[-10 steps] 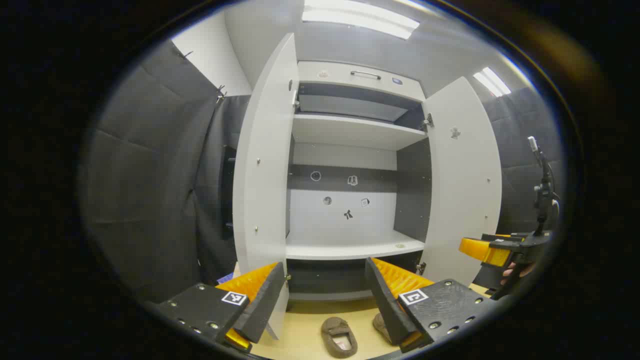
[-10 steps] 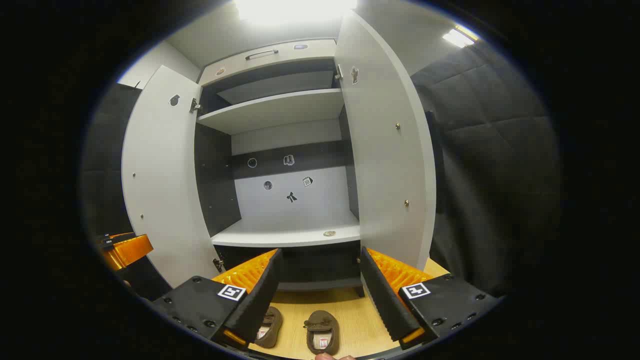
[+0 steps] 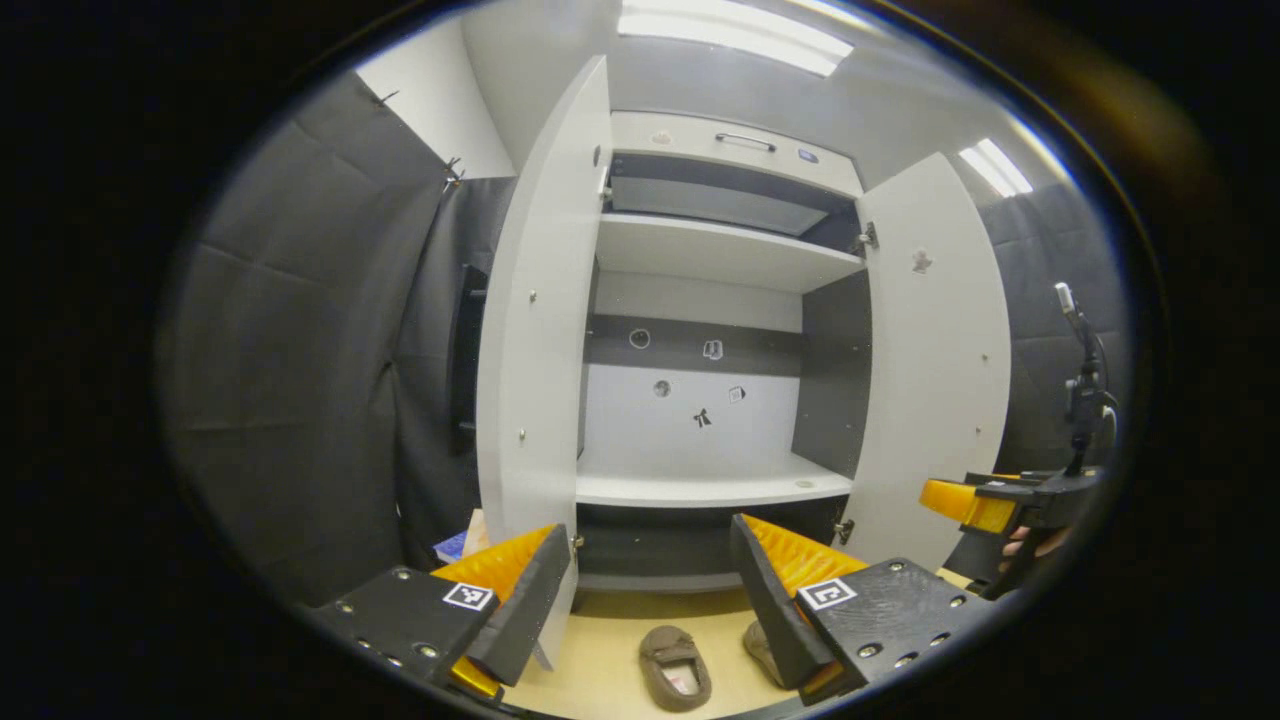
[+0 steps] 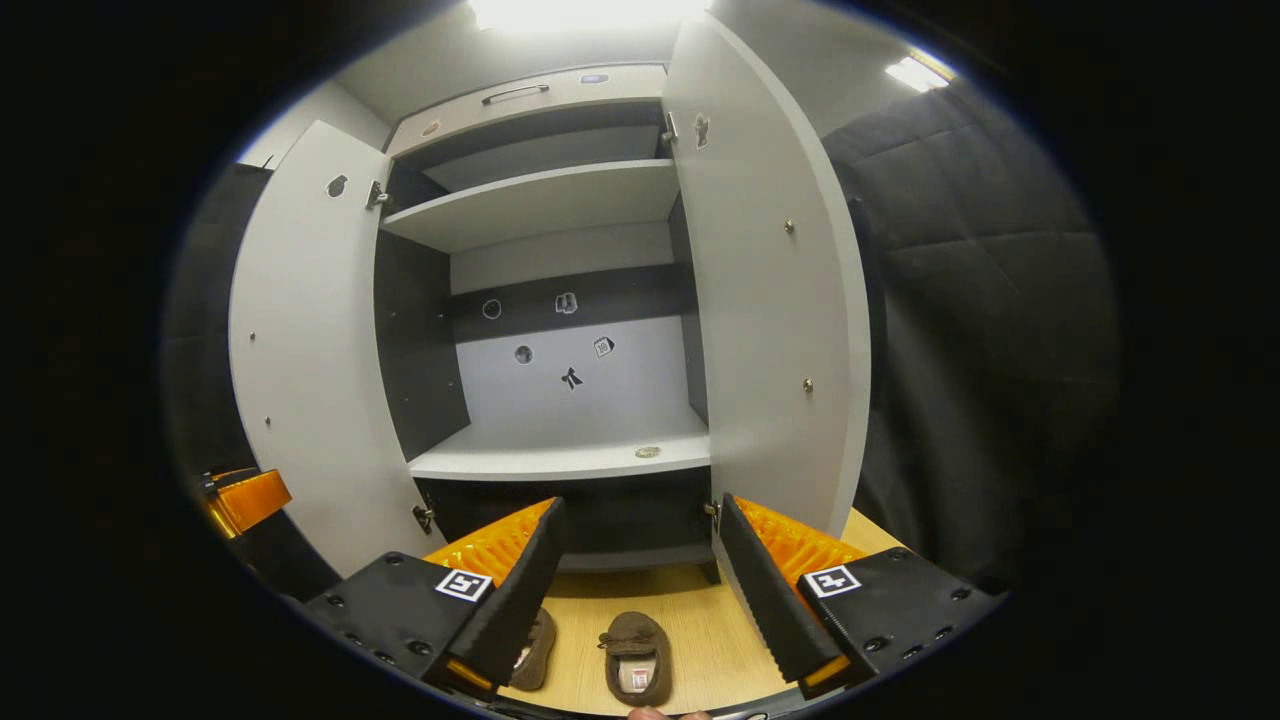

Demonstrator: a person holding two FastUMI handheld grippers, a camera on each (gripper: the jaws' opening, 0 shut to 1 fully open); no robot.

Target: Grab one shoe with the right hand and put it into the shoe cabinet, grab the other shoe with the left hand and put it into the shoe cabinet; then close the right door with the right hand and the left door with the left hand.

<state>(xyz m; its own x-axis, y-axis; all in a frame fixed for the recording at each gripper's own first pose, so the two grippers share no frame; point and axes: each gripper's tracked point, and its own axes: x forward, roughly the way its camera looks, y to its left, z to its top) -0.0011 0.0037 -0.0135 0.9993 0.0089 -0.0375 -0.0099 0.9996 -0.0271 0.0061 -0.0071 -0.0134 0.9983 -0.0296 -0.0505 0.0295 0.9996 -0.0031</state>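
Two brown slippers lie on the wooden floor in front of the open shoe cabinet (image 4: 560, 455). In the right gripper view one shoe (image 4: 635, 657) lies between my fingers and the other shoe (image 4: 537, 648) peeks out beside the left finger. My right gripper (image 4: 635, 590) is open above them, holding nothing. In the left gripper view one shoe (image 3: 676, 665) lies on the floor and a second shoe (image 3: 762, 648) is half hidden by the right finger. My left gripper (image 3: 650, 600) is open and holds nothing. Both cabinet doors, the left door (image 3: 535, 330) and the right door (image 4: 770, 290), stand wide open.
The other gripper (image 3: 985, 500) and a hand show at the right edge of the left gripper view. A camera stand (image 3: 1085, 390) rises behind it. The cabinet's upper shelf (image 4: 540, 205) and drawer front (image 4: 520, 100) sit above. Black padded wall (image 4: 980, 300) flanks both sides.
Both views have tipped slightly downward and drawn nearer: the cabinet sits higher in the right gripper view and the slippers show more fully. Both grippers stay open.
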